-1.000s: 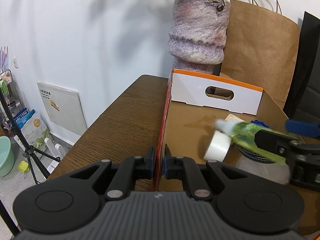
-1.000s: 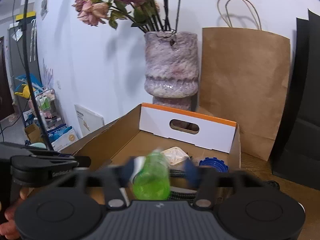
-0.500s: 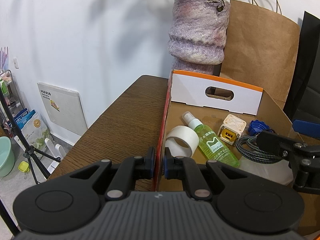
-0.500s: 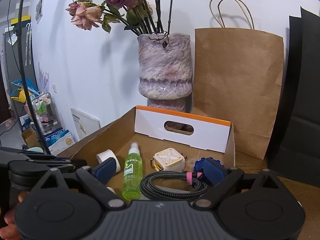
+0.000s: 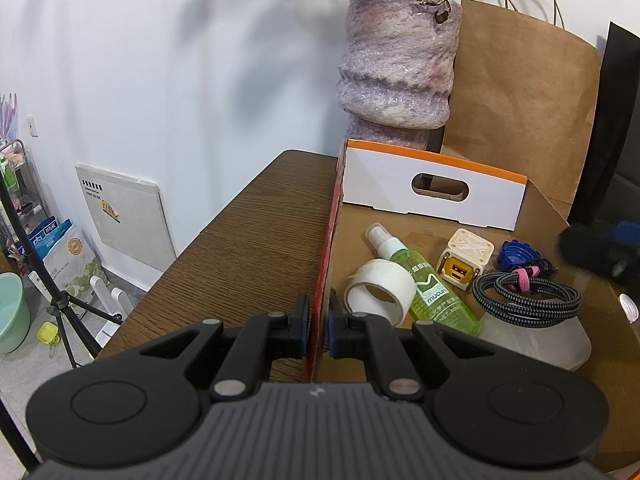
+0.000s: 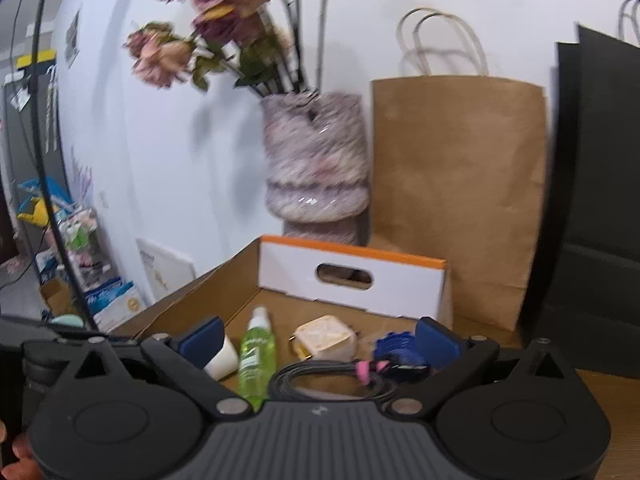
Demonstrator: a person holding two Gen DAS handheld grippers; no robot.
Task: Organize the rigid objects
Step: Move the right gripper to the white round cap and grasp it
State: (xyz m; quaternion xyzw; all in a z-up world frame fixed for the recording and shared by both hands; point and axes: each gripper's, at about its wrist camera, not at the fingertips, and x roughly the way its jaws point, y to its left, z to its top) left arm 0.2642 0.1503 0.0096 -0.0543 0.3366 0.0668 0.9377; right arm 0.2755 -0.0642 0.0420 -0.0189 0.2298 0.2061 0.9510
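Left tongs pinch the box wall; right tongs spread over the box.

The left gripper is pressed together on the near-left wall of the open brown cardboard box. The right gripper has its jaws opening, nothing pinched between them. The green plastic spray bottle lies on the box floor, just right of the white tape roll, left of the cream cube charger and the coiled black braided cable.

The green bottle is out of the right gripper now. It lies in the box beside the tape. The gripper's jaws are opening, with nothing between them, and it sits farther back.
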